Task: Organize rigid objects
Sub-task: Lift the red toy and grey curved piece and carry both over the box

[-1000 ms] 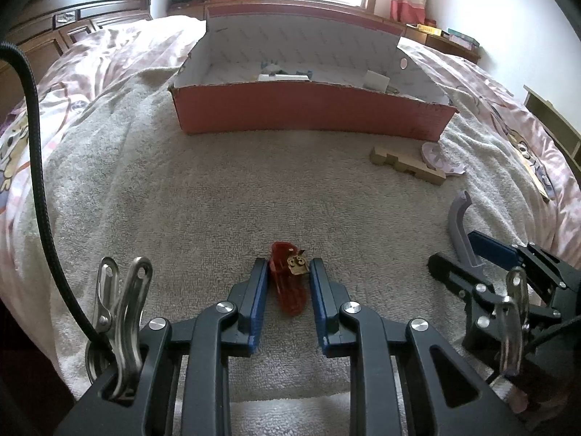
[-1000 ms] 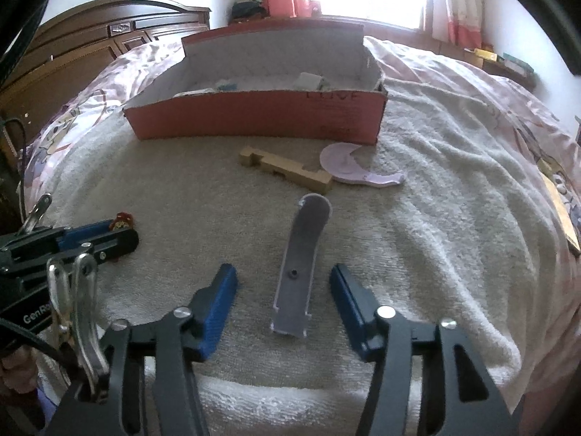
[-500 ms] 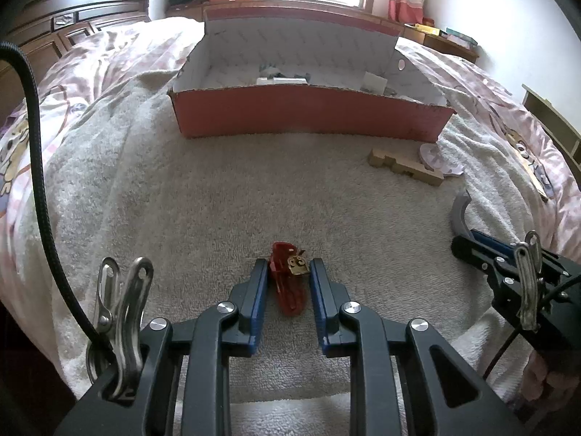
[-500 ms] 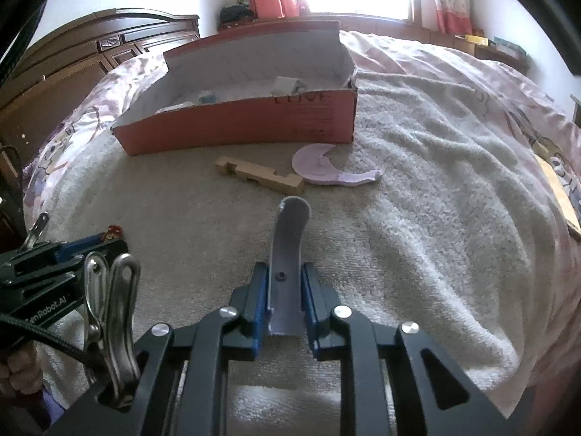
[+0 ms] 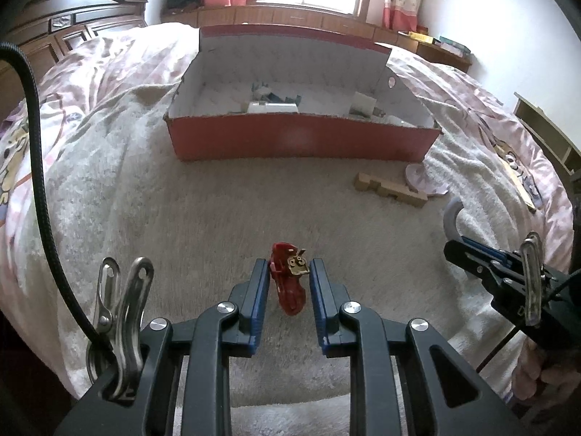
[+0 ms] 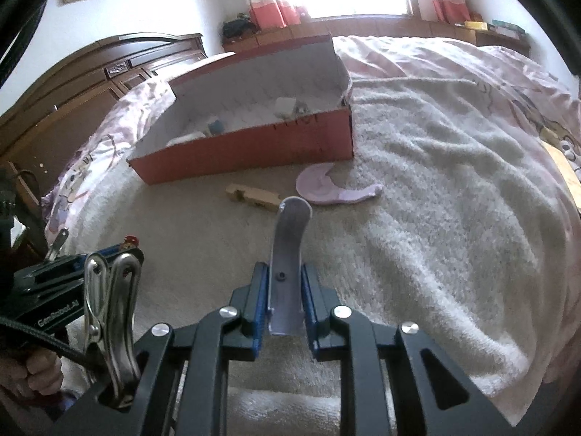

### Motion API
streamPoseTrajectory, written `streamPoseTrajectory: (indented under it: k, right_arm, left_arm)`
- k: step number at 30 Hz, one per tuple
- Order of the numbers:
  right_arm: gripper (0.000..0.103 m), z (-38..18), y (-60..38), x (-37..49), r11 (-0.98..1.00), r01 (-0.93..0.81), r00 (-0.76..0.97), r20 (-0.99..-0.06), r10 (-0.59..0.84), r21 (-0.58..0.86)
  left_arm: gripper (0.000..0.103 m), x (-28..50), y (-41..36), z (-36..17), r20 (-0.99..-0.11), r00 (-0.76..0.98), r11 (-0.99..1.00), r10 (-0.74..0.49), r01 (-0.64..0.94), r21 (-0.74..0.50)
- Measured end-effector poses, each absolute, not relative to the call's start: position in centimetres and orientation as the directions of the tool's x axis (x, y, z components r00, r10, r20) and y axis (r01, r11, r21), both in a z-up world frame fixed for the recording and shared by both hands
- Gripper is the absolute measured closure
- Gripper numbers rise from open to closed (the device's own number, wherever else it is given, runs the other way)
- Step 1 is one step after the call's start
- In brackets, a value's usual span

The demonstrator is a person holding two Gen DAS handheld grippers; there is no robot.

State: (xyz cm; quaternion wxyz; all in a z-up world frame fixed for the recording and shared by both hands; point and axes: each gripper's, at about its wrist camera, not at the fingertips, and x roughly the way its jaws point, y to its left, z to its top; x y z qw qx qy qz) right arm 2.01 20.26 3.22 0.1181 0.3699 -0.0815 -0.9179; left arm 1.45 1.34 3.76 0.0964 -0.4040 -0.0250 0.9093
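Your right gripper (image 6: 285,299) is clamped on the near end of the grey curved plastic bracket (image 6: 288,250), over the near towel (image 6: 417,254): stiff, light, likely slick, so hold its flat shank. Your left gripper (image 5: 288,292) pinches the small red toy piece (image 5: 287,283), rigid and light; the red cardboard box (image 5: 301,136) lies far.

A rough, looped towel (image 5: 181,218) lay under both grippers. Between the left gripper's (image 5: 289,292) matt blue pads sat a glossy red plastic toy (image 5: 288,290) with a brassy metal fitting. The right gripper (image 6: 285,299) clamped a smooth, dull grey plastic bracket (image 6: 288,250). Ahead lay a bare wood block (image 6: 254,197) and a matt cardboard box (image 5: 301,141). Each black frame carried a shiny steel clip (image 5: 121,312).
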Motion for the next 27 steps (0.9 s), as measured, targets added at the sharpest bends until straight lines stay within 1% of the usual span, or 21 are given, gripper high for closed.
streamPoseTrajectory:
  k: [15, 23, 27]
  right_arm:
    - [0.084, 3.9, 20.9, 1.5, -0.941, 0.204, -0.715, -0.615, -0.332, 0.271]
    - [0.084, 4.0, 21.7, 1.3, -0.925, 0.228, -0.729, -0.577, -0.369, 0.303]
    - [0.084, 4.2, 21.7, 1.2, -0.922, 0.234, -0.727, -0.574, -0.377, 0.309]
  left_arm:
    - [0.08, -0.3, 1.3, 5.8, -0.712, -0.672, -0.979, 0.202, -0.158, -0.128]
    - [0.08, -1.2, 1.4, 6.1, -0.711, -0.673, -0.979, 0.204, -0.157, -0.132]
    - [0.08, -1.7, 1.4, 6.2, -0.709, -0.674, -0.978, 0.207, -0.162, -0.131]
